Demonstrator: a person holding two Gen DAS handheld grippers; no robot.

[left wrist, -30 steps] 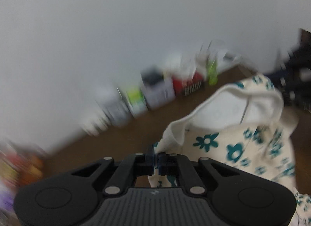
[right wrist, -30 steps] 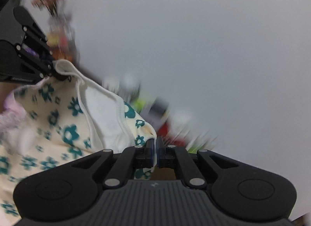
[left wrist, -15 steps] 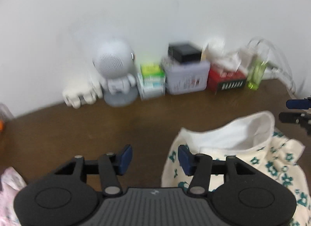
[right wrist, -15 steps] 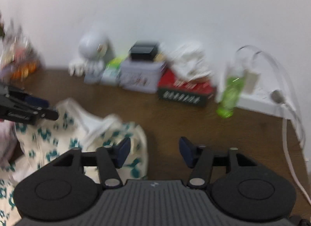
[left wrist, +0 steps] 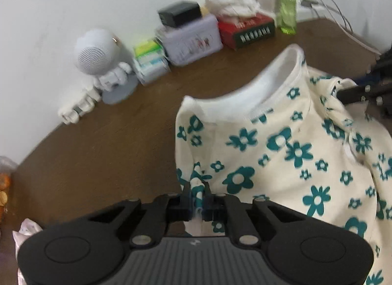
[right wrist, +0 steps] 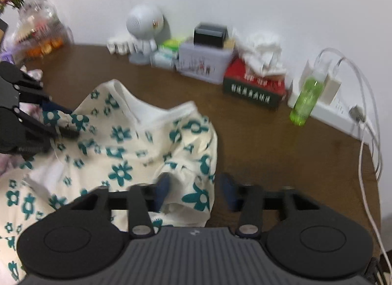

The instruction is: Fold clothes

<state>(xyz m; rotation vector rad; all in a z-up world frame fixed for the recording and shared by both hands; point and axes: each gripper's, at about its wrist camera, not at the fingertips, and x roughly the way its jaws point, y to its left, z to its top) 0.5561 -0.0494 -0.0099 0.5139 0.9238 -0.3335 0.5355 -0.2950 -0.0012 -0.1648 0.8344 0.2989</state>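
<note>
A cream shirt with teal flowers (left wrist: 281, 147) lies on the brown table (left wrist: 110, 152), its white neckline toward the wall. My left gripper (left wrist: 198, 201) is shut on a bunch of fabric at the shirt's left edge. My right gripper (right wrist: 196, 191) is open, its fingers astride the shirt's right edge (right wrist: 196, 162). The right gripper also shows at the right of the left wrist view (left wrist: 362, 91), over the shirt. The left gripper shows at the left of the right wrist view (right wrist: 56, 130).
Along the wall stand a white astronaut speaker (left wrist: 98, 59), a lilac tin (left wrist: 191, 39), a red tissue box (left wrist: 247, 30) and a green bottle (right wrist: 306, 98). White cables (right wrist: 367, 118) hang at the right. A pink garment (left wrist: 27, 231) lies at the left.
Both grippers let go of the raised shirt and it dropped onto the table. Since then the left gripper has closed on the shirt's left edge and the right one has come down open over its right edge.
</note>
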